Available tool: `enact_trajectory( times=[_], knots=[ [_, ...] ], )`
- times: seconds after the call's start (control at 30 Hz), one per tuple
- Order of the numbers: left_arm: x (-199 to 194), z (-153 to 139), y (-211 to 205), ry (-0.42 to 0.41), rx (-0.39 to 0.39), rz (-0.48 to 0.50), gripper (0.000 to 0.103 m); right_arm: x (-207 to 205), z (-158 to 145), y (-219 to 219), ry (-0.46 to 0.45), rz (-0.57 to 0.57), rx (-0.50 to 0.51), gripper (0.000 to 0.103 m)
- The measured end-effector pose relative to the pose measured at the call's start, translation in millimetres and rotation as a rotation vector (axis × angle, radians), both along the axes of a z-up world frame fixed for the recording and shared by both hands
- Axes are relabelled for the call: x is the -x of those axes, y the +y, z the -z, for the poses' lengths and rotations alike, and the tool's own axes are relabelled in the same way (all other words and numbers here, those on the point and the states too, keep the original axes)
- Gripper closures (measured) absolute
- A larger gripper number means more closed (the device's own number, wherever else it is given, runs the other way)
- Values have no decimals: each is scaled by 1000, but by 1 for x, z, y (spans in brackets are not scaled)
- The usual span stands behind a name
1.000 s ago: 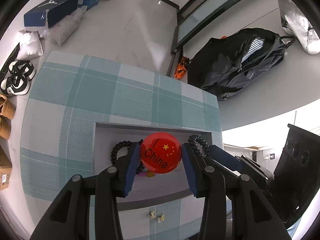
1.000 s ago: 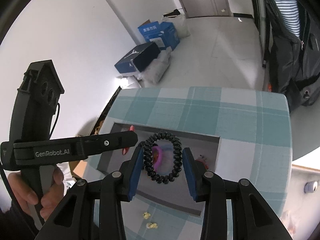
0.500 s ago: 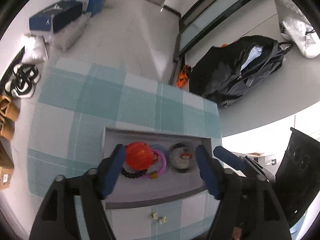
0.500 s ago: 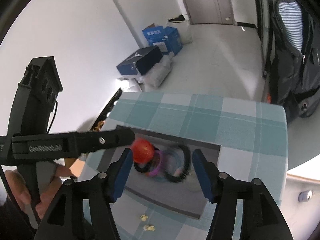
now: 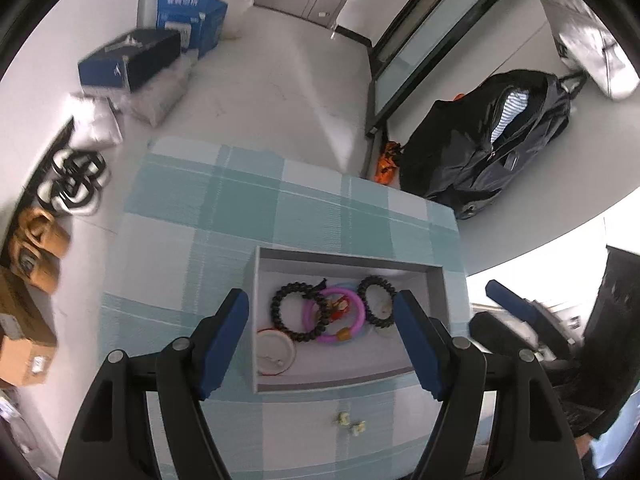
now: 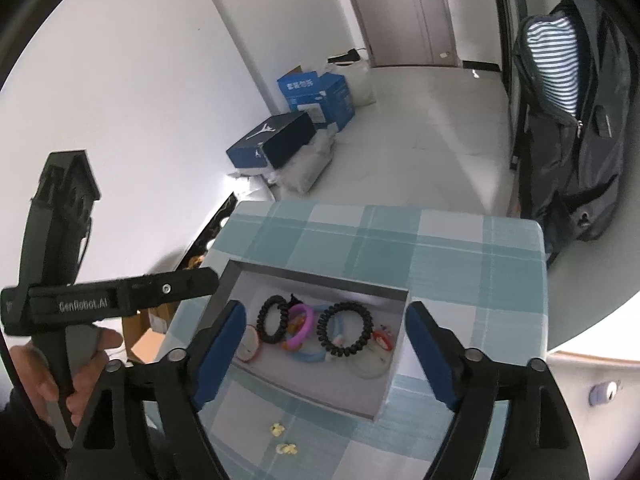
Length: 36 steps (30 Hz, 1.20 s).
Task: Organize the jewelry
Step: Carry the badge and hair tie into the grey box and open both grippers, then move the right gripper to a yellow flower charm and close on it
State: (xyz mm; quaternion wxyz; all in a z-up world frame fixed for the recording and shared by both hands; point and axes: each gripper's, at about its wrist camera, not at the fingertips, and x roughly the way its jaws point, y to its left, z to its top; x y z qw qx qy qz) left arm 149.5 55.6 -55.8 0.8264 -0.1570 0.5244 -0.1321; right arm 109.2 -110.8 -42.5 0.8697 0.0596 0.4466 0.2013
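Right tool (image 6: 322, 354): jaws opening, nothing between the pads; it hangs above the tray with the coil hair tie lying free below.
Left tool (image 5: 322, 340): released, jaws wide, empty, hanging over the tray's near half.
Small charms (image 5: 351, 424): two tiny pale pieces on the checked cloth, just outside the tray's near wall. Likely next to be picked up; being so small and flat, they could slip from the pads or be flicked off the desk (image 5: 208, 216).
Tray (image 5: 348, 258): grey, shallow. A low approach could catch its near wall and shove it along the cloth.
Jewelry pile: black bead bracelet (image 5: 294, 312), pink ring (image 5: 334, 314), coil hair tie (image 6: 345, 329) and a round badge (image 5: 275, 352) overlap or touch. Reaching for one could drag its neighbours out.
Both tools: close together over one tray, so they could knock each other.
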Motion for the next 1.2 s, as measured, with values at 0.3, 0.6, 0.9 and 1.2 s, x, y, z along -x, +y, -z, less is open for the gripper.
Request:
enact_trajectory(
  times=[0.3, 0.6, 0.9, 1.2],
  knots=[
    [29, -4, -7, -106, -171, 5, 32, 31, -4, 7, -38, -34, 13, 14],
    [59, 10, -12, -134, -238, 20, 32, 67, -17, 21, -109, -81, 62, 4],
    [74, 30, -11, -82, -274, 54, 32, 93, 8, 27, -70, -91, 77, 4],
    [83, 43, -2, -2, -251, 44, 32, 113, 44, 35, -27, -100, 95, 4]
  ],
)
